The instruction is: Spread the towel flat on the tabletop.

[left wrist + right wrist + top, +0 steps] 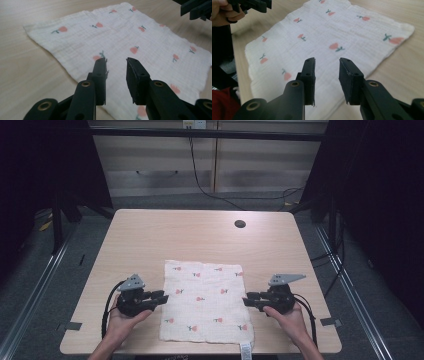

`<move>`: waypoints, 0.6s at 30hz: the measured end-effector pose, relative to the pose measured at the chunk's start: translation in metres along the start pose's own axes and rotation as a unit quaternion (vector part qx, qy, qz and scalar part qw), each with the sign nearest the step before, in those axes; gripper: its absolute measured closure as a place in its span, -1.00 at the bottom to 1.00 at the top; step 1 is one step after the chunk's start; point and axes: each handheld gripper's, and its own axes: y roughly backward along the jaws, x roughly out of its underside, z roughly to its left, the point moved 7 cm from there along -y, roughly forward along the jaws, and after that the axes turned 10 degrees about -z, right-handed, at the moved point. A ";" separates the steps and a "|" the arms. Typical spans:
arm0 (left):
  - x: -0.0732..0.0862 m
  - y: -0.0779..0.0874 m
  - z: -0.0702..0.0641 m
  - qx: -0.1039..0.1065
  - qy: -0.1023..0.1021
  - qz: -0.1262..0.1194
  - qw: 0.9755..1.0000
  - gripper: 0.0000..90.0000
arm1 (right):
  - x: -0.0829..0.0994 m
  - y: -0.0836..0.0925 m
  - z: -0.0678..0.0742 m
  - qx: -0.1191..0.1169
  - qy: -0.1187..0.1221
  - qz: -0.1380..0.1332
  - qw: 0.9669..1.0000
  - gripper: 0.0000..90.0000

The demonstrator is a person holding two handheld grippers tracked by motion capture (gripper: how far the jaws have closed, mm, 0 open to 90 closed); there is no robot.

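Observation:
A white cloth (pixel 205 302) printed with small pink flowers lies flat on the wooden table (pixel 150 240), near its front edge. My left gripper (pixel 164 298) rests at the cloth's left edge, pointing right, and it is open with nothing between its jaws. In the left gripper view the cloth (pixel 120 42) spreads out under and beyond the parted jaws of my left gripper (pixel 116 61). My right gripper (pixel 246 301) sits at the cloth's right edge, pointing left, open and empty. The right gripper view looks over the cloth (pixel 324 37) past the separated jaws of my right gripper (pixel 327 61).
A round cable hole (pixel 240 224) is in the table's far right part. A white label (pixel 246 351) hangs from the cloth's front edge over the table's rim. Black cables (pixel 200 180) run along the floor behind the table. Metal rails (pixel 30 290) flank both sides.

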 end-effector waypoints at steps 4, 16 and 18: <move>-0.006 -0.019 0.011 0.001 0.016 0.010 1.000 0.52 | -0.012 -0.022 -0.015 0.009 0.009 0.013 1.000 0.45; 0.008 -0.050 0.025 -0.019 0.003 0.043 0.999 0.50 | 0.003 -0.056 -0.044 0.038 0.011 0.057 0.998 0.42; 0.009 -0.052 0.024 -0.018 -0.001 0.045 0.999 0.50 | 0.004 -0.056 -0.043 0.037 0.011 0.063 0.997 0.42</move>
